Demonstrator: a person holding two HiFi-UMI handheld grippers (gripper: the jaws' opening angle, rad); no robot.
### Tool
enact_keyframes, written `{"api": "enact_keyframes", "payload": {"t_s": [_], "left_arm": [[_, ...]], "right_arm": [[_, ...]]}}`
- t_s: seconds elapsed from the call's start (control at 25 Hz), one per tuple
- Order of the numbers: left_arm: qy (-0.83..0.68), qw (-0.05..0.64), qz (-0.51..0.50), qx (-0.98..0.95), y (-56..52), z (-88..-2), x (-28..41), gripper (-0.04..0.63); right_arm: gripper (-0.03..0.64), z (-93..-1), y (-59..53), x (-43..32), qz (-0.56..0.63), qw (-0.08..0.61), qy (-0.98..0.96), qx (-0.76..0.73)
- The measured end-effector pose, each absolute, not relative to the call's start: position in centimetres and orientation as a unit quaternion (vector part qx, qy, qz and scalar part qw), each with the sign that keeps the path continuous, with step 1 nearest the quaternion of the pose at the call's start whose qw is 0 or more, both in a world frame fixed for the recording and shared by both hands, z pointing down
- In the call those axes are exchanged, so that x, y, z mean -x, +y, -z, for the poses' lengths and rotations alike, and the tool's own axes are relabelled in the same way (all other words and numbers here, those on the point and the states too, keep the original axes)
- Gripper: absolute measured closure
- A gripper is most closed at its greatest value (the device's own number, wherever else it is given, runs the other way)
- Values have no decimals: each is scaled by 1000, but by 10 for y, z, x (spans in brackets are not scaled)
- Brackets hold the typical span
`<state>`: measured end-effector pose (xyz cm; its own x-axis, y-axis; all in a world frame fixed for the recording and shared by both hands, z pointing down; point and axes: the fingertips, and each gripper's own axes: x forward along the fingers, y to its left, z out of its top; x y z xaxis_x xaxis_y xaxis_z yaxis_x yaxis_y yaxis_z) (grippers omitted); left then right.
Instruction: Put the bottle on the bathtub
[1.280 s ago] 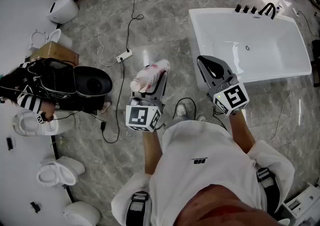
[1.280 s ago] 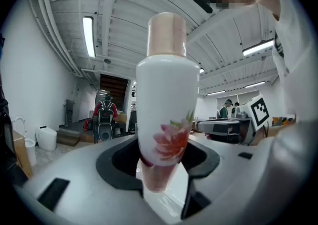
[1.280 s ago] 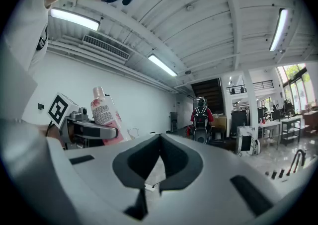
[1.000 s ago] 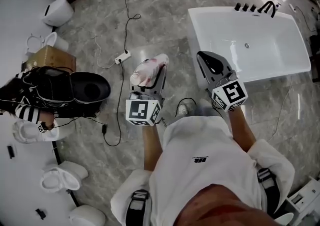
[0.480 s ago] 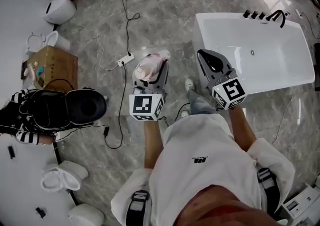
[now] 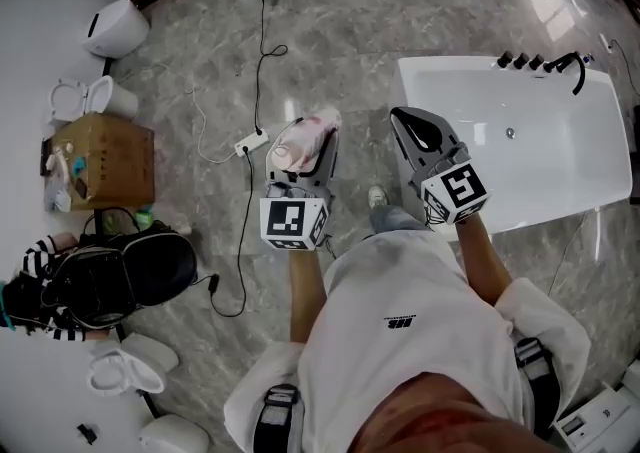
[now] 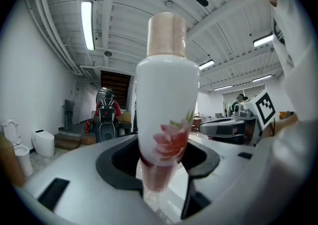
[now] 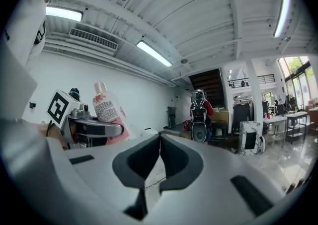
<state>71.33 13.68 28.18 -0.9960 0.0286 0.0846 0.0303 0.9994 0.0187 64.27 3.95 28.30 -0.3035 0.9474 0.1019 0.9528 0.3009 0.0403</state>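
Note:
A white bottle (image 6: 296,148) with a pink flower print and a beige cap sits between the jaws of my left gripper (image 6: 312,134), which is shut on its lower body. In the left gripper view the bottle (image 7: 166,100) stands upright and fills the centre above the left gripper (image 7: 160,172). My right gripper (image 6: 405,121) is shut and empty, level with the left one, over the bathtub's near-left corner. Its jaws meet in the right gripper view (image 8: 160,153), where the bottle (image 8: 107,109) shows to the left. The white bathtub (image 6: 545,166) lies at the right.
Black taps (image 6: 545,63) stand on the tub's far rim. A cable with a power strip (image 6: 250,144) runs over the marble floor. At the left are a cardboard box (image 6: 95,161), toilets (image 6: 115,26) and a crouching person with black gear (image 6: 110,281).
The head view has moved over the floor: the bathtub has slid right and down, and the box and black gear have moved down the left side. Both grippers keep their pose, bottle still gripped.

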Motion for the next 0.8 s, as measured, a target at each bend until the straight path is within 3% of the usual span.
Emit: {"api": "enact_keyframes", "payload": {"t_s": [0.36,0.8], "left_arm": [[-998,51,15,22,193,-262,-596,370],[-998,50,13,28,228,-278,-547,370]], "right_arm": [[621,-269,104,-523,42,44,-797,601],[621,-288,138,-476,48,46,-794,604]]}}
